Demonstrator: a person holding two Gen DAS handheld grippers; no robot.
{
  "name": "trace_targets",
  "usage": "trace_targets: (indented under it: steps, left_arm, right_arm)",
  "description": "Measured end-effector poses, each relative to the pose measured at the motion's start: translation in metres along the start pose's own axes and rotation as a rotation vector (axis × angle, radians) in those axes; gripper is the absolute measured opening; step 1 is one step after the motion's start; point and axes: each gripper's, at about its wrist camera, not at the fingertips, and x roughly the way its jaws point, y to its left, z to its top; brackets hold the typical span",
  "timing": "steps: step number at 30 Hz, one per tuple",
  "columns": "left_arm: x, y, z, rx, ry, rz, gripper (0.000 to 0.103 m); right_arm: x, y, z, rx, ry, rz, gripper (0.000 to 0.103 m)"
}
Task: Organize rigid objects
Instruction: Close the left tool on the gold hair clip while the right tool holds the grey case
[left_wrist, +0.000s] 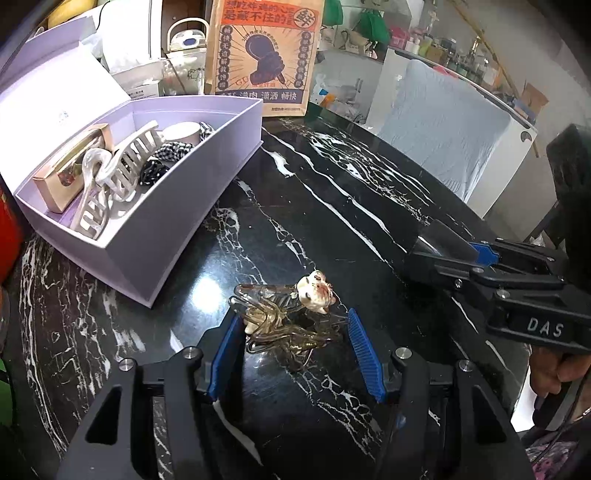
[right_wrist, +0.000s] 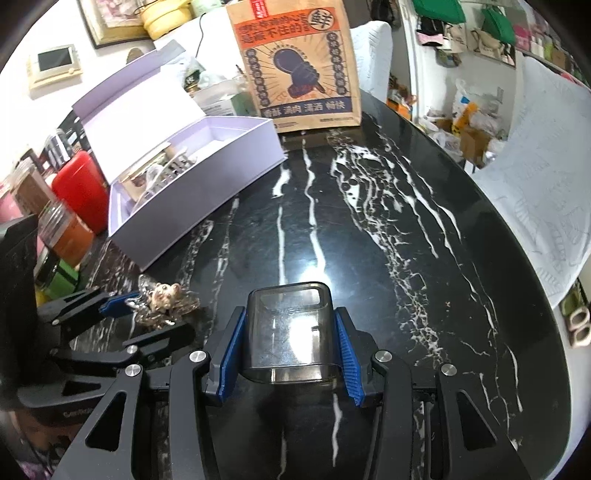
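A clear hair claw clip (left_wrist: 280, 325) with a small bear charm (left_wrist: 317, 291) sits between the blue pads of my left gripper (left_wrist: 293, 317), which is shut on it just above the black marble table (left_wrist: 332, 206). The right wrist view shows the same clip (right_wrist: 162, 302) in the left gripper (right_wrist: 147, 314). My right gripper (right_wrist: 290, 314) is shut on a smoky translucent rectangular case (right_wrist: 291, 332), one pad pressing each side. That case (left_wrist: 439, 247) and the right gripper (left_wrist: 454, 258) show at the right of the left wrist view. An open lavender box (left_wrist: 166, 236) (right_wrist: 207, 184) holds several hair claws and scrunchies.
A printed paper bag (left_wrist: 262, 55) (right_wrist: 303, 66) stands behind the box. A red canister (right_wrist: 79, 188) and jars (right_wrist: 62, 232) crowd the table's left edge. A white-covered chair (left_wrist: 443, 147) stands past the table's right rim. A hand (left_wrist: 550, 373) holds the right gripper.
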Motion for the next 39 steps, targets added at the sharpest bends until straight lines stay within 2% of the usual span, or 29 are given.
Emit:
trace_targets:
  steps: [17, 22, 29, 39]
  left_arm:
    - [-0.039, 0.007, 0.01, -0.047, -0.104, 0.02, 0.057]
    - [-0.052, 0.013, 0.016, -0.074, -0.135, 0.059, 0.057]
    - [-0.065, 0.028, 0.025, -0.14, -0.182, 0.073, 0.057]
    - [-0.072, 0.049, 0.053, -0.136, -0.217, 0.107, 0.057]
  right_arm:
    - [-0.018, 0.034, 0.006, -0.101, -0.022, 0.076, 0.046]
    - [-0.027, 0.048, 0.018, -0.151, -0.047, 0.095, 0.046]
    - [-0.034, 0.066, 0.04, -0.216, -0.084, 0.124, 0.046]
    - [-0.024, 0.079, 0.067, -0.24, -0.099, 0.17, 0.046]
